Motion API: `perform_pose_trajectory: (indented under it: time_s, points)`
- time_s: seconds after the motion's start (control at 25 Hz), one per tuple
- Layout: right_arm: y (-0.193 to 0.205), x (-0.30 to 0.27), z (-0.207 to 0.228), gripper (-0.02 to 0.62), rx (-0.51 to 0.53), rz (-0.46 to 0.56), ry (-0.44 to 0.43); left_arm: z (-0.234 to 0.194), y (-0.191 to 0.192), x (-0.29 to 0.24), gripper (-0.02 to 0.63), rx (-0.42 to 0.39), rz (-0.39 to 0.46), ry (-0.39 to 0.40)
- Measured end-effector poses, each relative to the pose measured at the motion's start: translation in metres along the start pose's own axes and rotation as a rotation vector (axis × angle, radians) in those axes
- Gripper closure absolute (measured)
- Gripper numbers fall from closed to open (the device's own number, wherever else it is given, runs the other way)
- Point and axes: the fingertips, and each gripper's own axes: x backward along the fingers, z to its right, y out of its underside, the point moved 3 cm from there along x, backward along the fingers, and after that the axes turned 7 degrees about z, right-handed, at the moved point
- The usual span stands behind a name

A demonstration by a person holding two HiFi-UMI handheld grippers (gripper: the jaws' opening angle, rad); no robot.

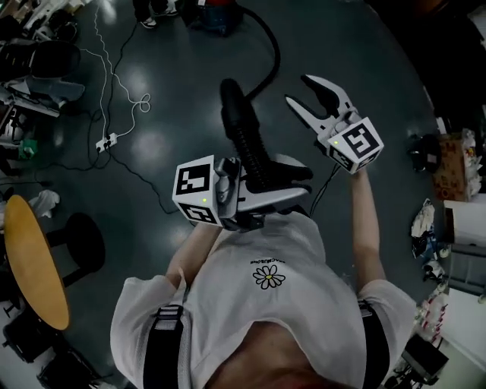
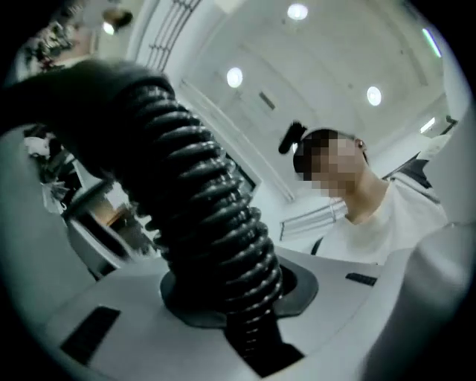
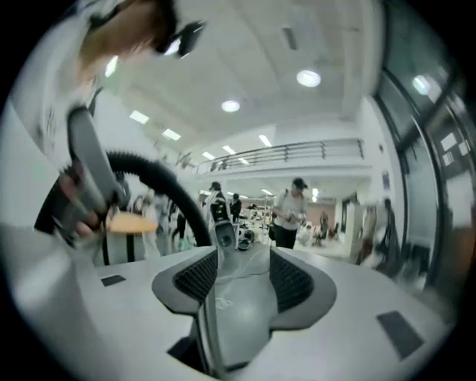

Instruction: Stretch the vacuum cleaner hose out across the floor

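The black ribbed vacuum hose [image 1: 247,140] stands up in front of my chest in the head view. My left gripper [image 1: 300,186] is shut on the hose low down and points to the right. From the ribbed end a thinner black hose arcs away to the vacuum cleaner [image 1: 220,15] on the floor at the top. The left gripper view shows the ribbed hose [image 2: 201,201] clamped between the jaws of my left gripper [image 2: 238,298]. My right gripper [image 1: 301,90] is raised to the right of the hose, open, with nothing between its pads [image 3: 294,279]. The right gripper view shows the hose [image 3: 171,193] arching at the left.
A round wooden table [image 1: 30,258] and a black stool [image 1: 83,243] stand at the left. A white cable and power strip [image 1: 106,140] lie on the dark floor. Boxes and clutter [image 1: 456,167] line the right side. People [image 3: 294,212] stand far off.
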Motion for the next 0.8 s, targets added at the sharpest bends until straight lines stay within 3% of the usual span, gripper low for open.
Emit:
perform_pose_trajectory:
  time_s: [0.08,0.16,0.32,0.4,0.52,0.68,0.8]
  points:
    - [0.019,0.058,-0.011,0.393,-0.378,0.066,0.001,-0.001,-0.005,0.018,0.508,0.009,0.134,-0.081]
    - [0.021,0.097,-0.046,0.393,-0.58,0.096,-0.099,0.002,0.011,0.027,0.508,0.042,0.089,-0.125]
    - [-0.012,0.137,-0.154,0.393,-0.715,0.086,-0.486,0.036,0.066,0.016,0.506,0.055,-0.051,-0.112]
    - [-0.028,0.156,-0.2,0.393,-0.72,0.095,-0.622,0.057,0.093,0.008,0.506,0.028,-0.082,-0.102]
    - [-0.03,0.197,-0.233,0.393,-0.695,0.072,-0.607,0.091,0.139,-0.003,0.506,0.018,-0.178,-0.057]
    - [-0.023,0.277,-0.259,0.393,-0.798,0.077,-0.506,0.135,0.215,-0.03,0.506,-0.085,-0.312,-0.062]
    - [-0.016,0.342,-0.281,0.393,-0.843,0.048,-0.45,0.164,0.272,-0.052,0.506,-0.106,-0.367,-0.08]
